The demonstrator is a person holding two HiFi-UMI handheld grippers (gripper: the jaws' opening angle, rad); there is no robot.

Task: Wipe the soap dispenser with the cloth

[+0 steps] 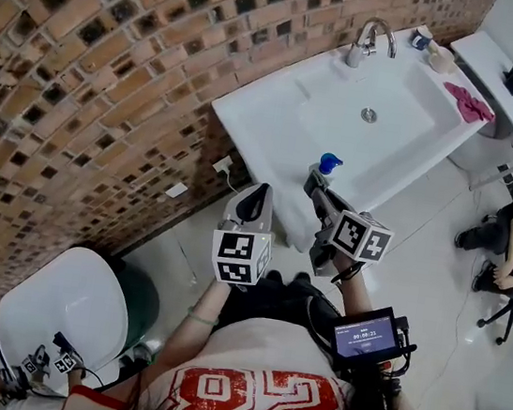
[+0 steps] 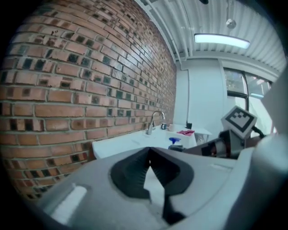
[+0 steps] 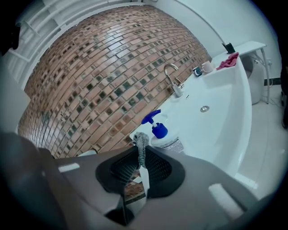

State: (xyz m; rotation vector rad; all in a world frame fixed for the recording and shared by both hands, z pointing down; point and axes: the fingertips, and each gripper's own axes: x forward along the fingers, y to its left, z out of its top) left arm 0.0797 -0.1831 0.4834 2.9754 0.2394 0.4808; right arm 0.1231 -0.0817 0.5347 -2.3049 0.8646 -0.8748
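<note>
Your right gripper [image 3: 140, 152]: jaws pinched on grey cloth [image 3: 141, 143]. Only right gripper view shows this. In head view same gripper [image 1: 316, 184] sits just beside soap dispenser [image 1: 326, 165], cloth not made out there.

Soap dispenser has blue pump and stands on sink [image 1: 280, 108] rim, 7 o'clock from drain [image 1: 369, 115].

Your left gripper [image 2: 150, 152]: jaw tips pressed together, nothing between. Head view puts it [image 1: 256, 197] at 8 o'clock from dispenser, off sink.

Pink rag [image 1: 468, 103] lies on far rim, 2–3 o'clock from drain.

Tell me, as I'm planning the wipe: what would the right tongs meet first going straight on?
Probably the blue-pumped white soap dispenser, just past the grey cloth pinched in the right tongs; depth is unclear.
</note>
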